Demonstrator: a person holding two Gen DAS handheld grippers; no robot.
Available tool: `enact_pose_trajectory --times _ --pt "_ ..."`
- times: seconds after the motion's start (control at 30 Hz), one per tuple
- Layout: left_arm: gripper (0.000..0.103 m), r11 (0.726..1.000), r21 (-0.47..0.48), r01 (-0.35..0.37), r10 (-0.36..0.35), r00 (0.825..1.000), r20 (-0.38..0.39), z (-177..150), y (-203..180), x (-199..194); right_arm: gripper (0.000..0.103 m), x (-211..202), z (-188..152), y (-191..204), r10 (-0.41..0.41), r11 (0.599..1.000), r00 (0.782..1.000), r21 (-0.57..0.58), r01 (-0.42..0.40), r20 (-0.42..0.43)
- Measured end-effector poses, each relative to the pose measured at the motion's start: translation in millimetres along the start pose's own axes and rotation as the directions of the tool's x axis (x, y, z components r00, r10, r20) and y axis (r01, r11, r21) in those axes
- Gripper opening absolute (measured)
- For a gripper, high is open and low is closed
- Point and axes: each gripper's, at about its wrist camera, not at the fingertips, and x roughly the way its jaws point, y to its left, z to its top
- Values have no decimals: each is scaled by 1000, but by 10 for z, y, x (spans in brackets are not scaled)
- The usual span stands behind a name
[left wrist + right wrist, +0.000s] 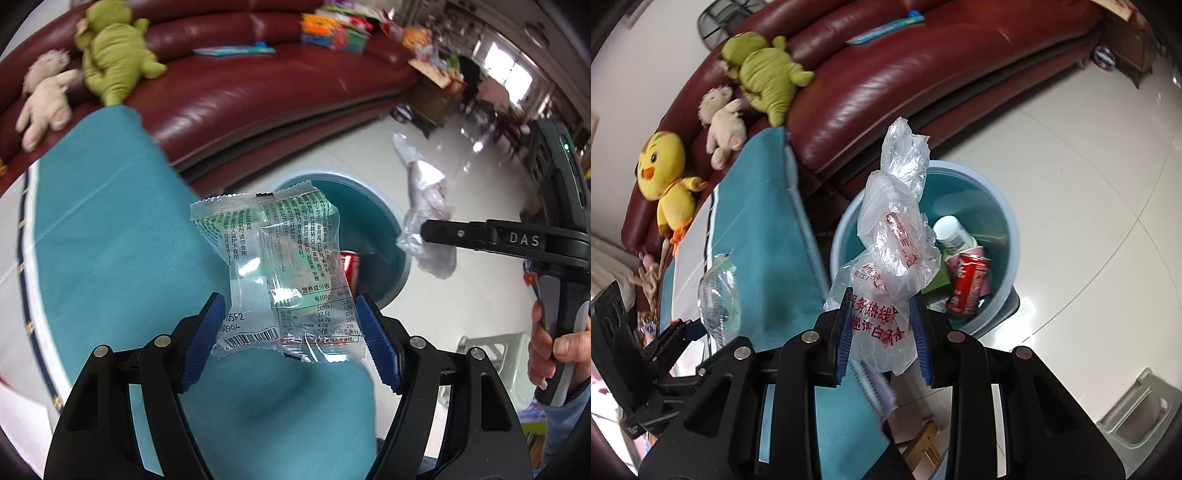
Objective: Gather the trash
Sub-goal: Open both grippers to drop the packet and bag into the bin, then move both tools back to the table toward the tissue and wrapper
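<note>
Right gripper (882,328): blue pads clamped on a crumpled clear plastic bag (894,251) with red print. Beyond it, a light-blue bin (1008,221) on pale floor tiles, holding a red can (969,284) and a white bottle (951,230). Left gripper (690,328) at lower left, holding a clear wrapper (718,295). Teal cloth (764,221); dark red sofa (923,66) with soft toys.

teal cloth (110,240), maroon sofa (240,85), clear wrapper (280,273) (green-and-black print), red can (969,286), yellow chick (666,177).
</note>
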Motion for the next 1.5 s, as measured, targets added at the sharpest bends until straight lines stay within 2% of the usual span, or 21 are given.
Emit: enact_pose_trajectory --times 0.4,0.47,0.53,0.6,0.73,0.83,1.0,1.33,1.5 --pt "74 999 35 11 -7 995 -95 282 -183 623 31 329 233 -399 -17 999 998 47 20 -66" --pt "75 999 35 7 -4 995 -104 325 -196 709 38 358 245 -426 -15 999 997 49 19 -72" --pt "78 1000 30 5 -1 993 -117 359 -197 781 56 382 269 -432 -10 998 997 55 14 -72" --pt "81 1000 21 -2 5 991 -130 368 -198 854 58 389 292 -458 -9 998 998 64 13 -63" --pt "82 1000 7 -14 15 988 -155 349 -167 939 64 396 311 -494 -18 997 998 77 22 -59" --pt "82 1000 -3 -20 19 987 -163 308 -119 940 71 377 311 -519 -26 996 998 87 31 -53" --pt "82 999 -31 -14 9 987 -162 235 -35 878 75 365 274 -529 -53 994 997 94 58 -61" --pt "82 997 -76 -8 -2 992 -123 77 120 571 75 282 179 -368 -77 993 994 84 84 -79" --pt "82 995 -95 -6 -3 996 -93 -25 214 344 79 231 86 -176 -88 994 993 52 93 -80"
